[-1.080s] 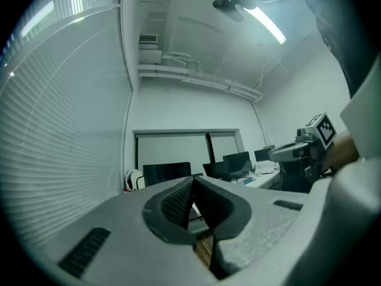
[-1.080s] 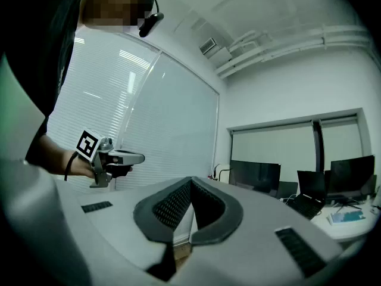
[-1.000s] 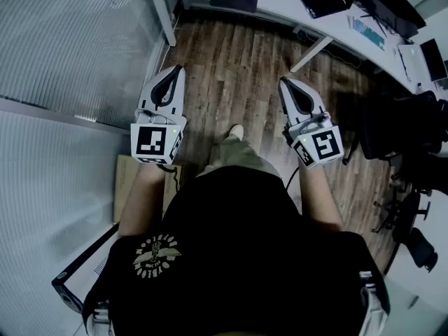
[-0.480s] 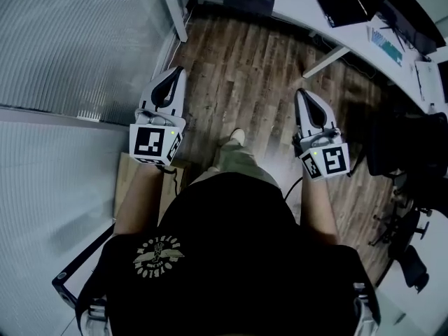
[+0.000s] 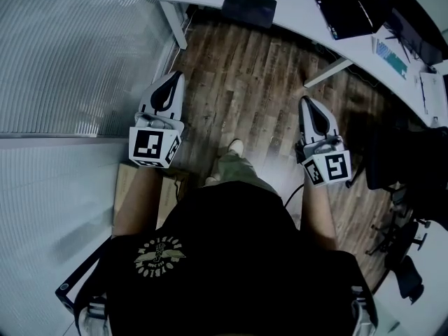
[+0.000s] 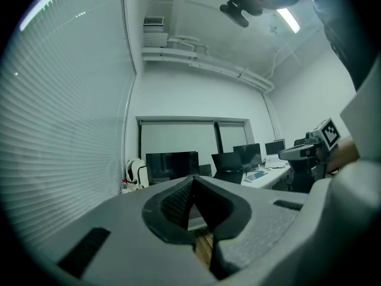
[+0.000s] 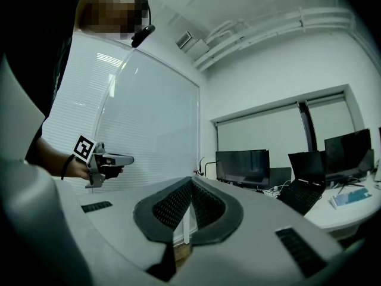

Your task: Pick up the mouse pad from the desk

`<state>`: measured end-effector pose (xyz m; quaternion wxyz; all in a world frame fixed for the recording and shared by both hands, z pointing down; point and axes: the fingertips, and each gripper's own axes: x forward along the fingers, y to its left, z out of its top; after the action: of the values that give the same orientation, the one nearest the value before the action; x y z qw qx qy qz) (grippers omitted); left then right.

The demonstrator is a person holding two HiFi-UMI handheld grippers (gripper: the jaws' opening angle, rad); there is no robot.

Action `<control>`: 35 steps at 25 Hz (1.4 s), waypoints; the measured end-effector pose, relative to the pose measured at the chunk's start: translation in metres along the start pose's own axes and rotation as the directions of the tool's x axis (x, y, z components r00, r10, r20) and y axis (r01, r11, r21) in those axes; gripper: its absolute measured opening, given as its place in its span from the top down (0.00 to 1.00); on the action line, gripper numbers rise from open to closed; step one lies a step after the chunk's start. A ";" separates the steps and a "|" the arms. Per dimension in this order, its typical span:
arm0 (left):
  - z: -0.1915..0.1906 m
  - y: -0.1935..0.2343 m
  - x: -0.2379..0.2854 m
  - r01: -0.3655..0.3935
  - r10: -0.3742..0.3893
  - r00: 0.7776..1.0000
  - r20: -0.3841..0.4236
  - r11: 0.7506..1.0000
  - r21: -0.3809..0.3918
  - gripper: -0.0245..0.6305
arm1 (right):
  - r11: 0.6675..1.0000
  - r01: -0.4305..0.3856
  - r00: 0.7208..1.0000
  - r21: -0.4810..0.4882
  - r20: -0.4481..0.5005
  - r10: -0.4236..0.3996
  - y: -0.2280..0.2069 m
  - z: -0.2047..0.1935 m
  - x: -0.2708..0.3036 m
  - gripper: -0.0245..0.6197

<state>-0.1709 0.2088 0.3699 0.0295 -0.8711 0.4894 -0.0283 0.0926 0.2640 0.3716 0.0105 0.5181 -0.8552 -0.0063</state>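
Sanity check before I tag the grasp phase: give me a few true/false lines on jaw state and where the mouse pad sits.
1. The left gripper and right gripper are both shut, with nothing between the jaws. True.
2. The mouse pad lies at the near edge of the desk. True.
3. The right gripper holds the mouse pad. False: the pad lies on the desk, apart from both grippers.
4. Carpet lies under the grippers. False: it is a wooden floor.
5. The left gripper rests on the desk. False: it is held in the air over the wooden floor, short of the desk.
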 end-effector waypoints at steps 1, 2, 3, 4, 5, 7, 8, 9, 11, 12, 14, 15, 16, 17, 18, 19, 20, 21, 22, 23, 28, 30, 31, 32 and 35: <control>-0.001 0.002 0.008 -0.001 0.001 1.000 -0.004 1.000 0.001 0.95 | 1.000 -0.001 1.000 0.004 -0.001 0.001 -0.006 -0.001 0.005 0.96; -0.002 0.003 0.016 -0.002 0.002 1.000 -0.007 1.000 0.001 0.95 | 1.000 -0.002 1.000 0.008 -0.002 0.002 -0.012 -0.003 0.010 0.96; -0.002 0.004 0.025 -0.002 0.002 1.000 -0.008 1.000 0.002 0.95 | 1.000 -0.004 1.000 0.011 -0.004 0.004 -0.018 -0.004 0.015 0.96; -0.001 0.005 0.033 -0.001 0.001 1.000 -0.008 1.000 0.002 0.95 | 1.000 -0.006 1.000 0.014 -0.005 0.006 -0.024 -0.005 0.021 0.96; 0.001 0.005 0.042 0.000 0.000 1.000 -0.007 1.000 0.002 0.95 | 1.000 -0.009 1.000 0.015 -0.005 0.009 -0.030 -0.005 0.026 0.96; 0.004 0.007 0.058 0.001 -0.001 1.000 -0.005 1.000 0.000 0.95 | 1.000 -0.014 1.000 0.016 -0.003 0.014 -0.042 -0.004 0.035 0.96; 0.005 0.008 0.065 0.001 -0.001 1.000 -0.005 1.000 -0.004 0.95 | 1.000 -0.015 1.000 0.016 -0.002 0.015 -0.049 -0.003 0.038 0.96; 0.008 0.008 0.073 0.000 0.000 1.000 -0.004 1.000 -0.009 0.95 | 1.000 -0.014 1.000 0.019 0.001 0.014 -0.057 -0.001 0.041 0.96; 0.014 0.008 0.088 -0.005 0.005 1.000 0.001 1.000 -0.013 0.95 | 1.000 -0.013 1.000 0.026 0.011 0.012 -0.073 0.002 0.045 0.96; 0.018 0.009 0.095 -0.009 0.009 1.000 0.005 1.000 -0.011 0.95 | 0.999 -0.012 1.000 0.030 0.017 0.012 -0.080 0.004 0.046 0.96; 0.026 0.009 0.108 -0.023 0.023 1.000 0.014 1.000 -0.016 0.95 | 0.999 -0.015 0.999 0.037 0.029 0.014 -0.094 0.006 0.050 0.96; 0.030 0.010 0.114 -0.031 0.031 0.999 0.020 0.999 -0.026 0.95 | 0.999 -0.017 0.999 0.038 0.034 0.016 -0.101 0.007 0.051 0.96; 0.034 0.010 0.119 -0.038 0.039 0.999 0.027 0.999 -0.035 0.95 | 0.999 -0.019 0.999 0.039 0.039 0.018 -0.108 0.009 0.053 0.96; 0.037 0.010 0.124 -0.045 0.046 0.998 0.033 0.998 -0.038 0.95 | 0.999 -0.020 0.999 0.040 0.045 0.019 -0.115 0.010 0.056 0.96; 0.040 0.009 0.128 -0.051 0.052 0.998 0.037 0.998 -0.035 0.95 | 0.999 -0.022 0.998 0.044 0.052 0.019 -0.121 0.012 0.059 0.96; 0.042 0.008 0.131 -0.054 0.055 0.998 0.038 0.998 -0.030 0.95 | 0.999 -0.024 0.998 0.049 0.058 0.021 -0.126 0.013 0.061 0.96; 0.044 0.006 0.133 -0.056 0.057 0.998 0.037 0.998 -0.026 0.95 | 0.998 -0.027 0.998 0.053 0.062 0.023 -0.129 0.014 0.063 0.96; 0.045 0.005 0.134 -0.056 0.057 0.998 0.034 0.998 -0.022 0.95 | 0.998 -0.030 0.998 0.055 0.064 0.027 -0.131 0.015 0.065 0.96; 0.045 0.005 0.134 -0.058 0.059 0.998 0.032 0.998 -0.018 0.95 | 0.998 -0.035 0.997 0.057 0.064 0.031 -0.133 0.015 0.066 0.96; 0.045 0.006 0.135 -0.062 0.062 0.998 0.029 0.998 -0.016 0.95 | 0.998 -0.039 0.997 0.059 0.065 0.035 -0.135 0.015 0.069 0.96; 0.042 0.013 0.137 -0.080 0.080 0.996 0.024 0.997 -0.021 0.95 | 0.996 -0.047 0.997 0.071 0.061 0.043 -0.142 0.012 0.078 0.96; 0.042 0.013 0.139 -0.072 0.073 0.997 0.028 0.997 -0.029 0.95 | 0.997 -0.050 0.997 0.065 0.059 0.047 -0.142 0.011 0.081 0.96; 0.042 0.013 0.141 -0.063 0.065 0.997 0.032 0.997 -0.039 0.95 | 0.997 -0.050 0.997 0.063 0.059 0.046 -0.143 0.010 0.082 0.96; 0.042 0.012 0.143 -0.053 0.055 0.998 0.037 0.997 -0.050 0.95 | 0.997 -0.046 0.997 0.063 0.061 0.042 -0.145 0.009 0.083 0.96; 0.043 0.010 0.152 -0.024 0.026 0.998 0.055 0.998 -0.051 0.95 | 0.997 -0.030 0.998 0.068 0.065 0.026 -0.150 0.006 0.086 0.96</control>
<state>-0.0972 0.0745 0.3291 0.0216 -0.8658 0.4998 0.0088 0.1857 0.1178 0.3629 -0.0349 0.5056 -0.8620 0.0065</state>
